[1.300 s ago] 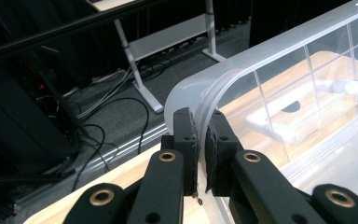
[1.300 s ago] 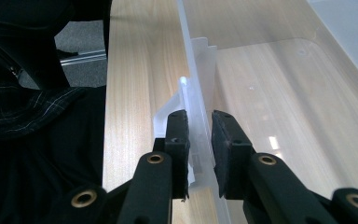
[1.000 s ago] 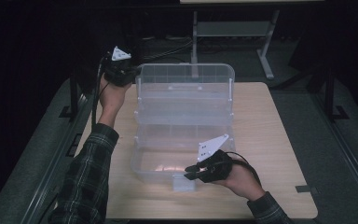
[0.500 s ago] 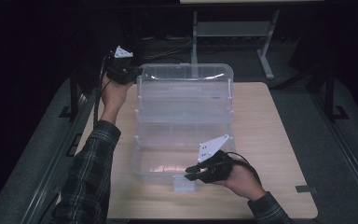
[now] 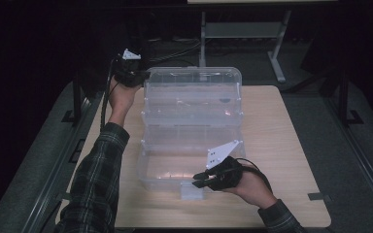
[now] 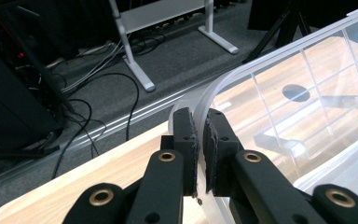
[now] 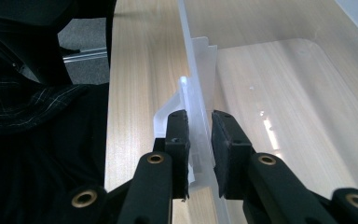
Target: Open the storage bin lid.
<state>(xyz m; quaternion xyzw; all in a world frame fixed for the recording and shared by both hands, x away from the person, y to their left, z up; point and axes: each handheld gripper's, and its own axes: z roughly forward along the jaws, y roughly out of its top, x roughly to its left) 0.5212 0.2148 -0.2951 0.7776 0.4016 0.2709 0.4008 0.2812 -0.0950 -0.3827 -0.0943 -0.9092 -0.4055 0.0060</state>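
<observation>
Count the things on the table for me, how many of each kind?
Clear plastic box: 1
Hand-held gripper: 2, the left pinching the box's far rim, the right around its near wall
Total: 3

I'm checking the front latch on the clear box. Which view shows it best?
The right gripper view: the latch sits close up beside the right gripper, whose jaws straddle the front wall. The high view shows it small; the left gripper view shows the box's far corner.
</observation>
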